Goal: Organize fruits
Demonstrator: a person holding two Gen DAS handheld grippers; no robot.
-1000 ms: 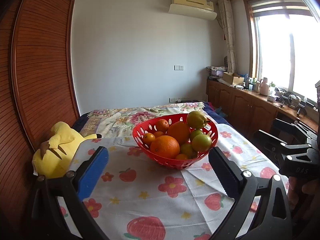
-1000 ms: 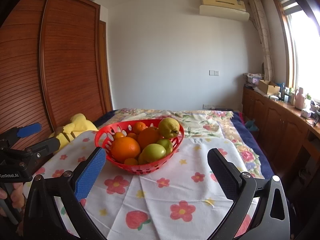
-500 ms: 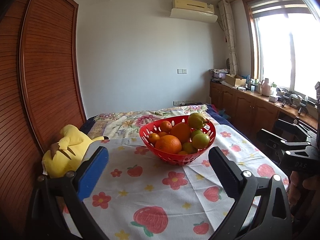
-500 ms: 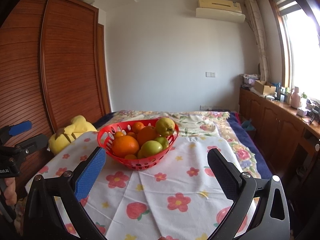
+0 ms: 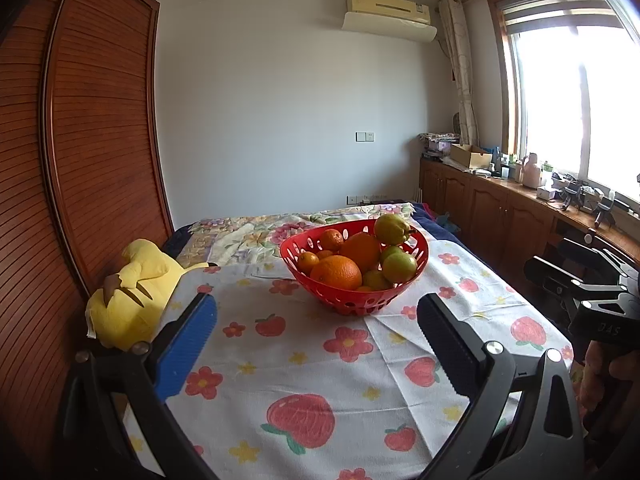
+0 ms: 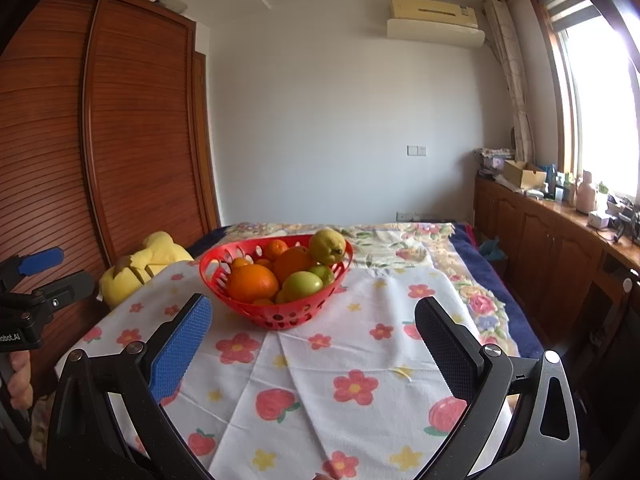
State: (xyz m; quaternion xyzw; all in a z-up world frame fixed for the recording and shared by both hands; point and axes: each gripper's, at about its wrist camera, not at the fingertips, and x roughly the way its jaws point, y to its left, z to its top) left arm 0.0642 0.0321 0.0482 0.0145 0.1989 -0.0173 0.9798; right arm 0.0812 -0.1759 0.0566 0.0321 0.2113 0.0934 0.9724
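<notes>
Oranges, green fruits and a yellow pear fill the red perforated plastic basket (image 5: 354,280) on our flowered cloth; left gripper (image 5: 316,332) and right gripper (image 6: 312,330) both gape wide, empty, short of it.
</notes>
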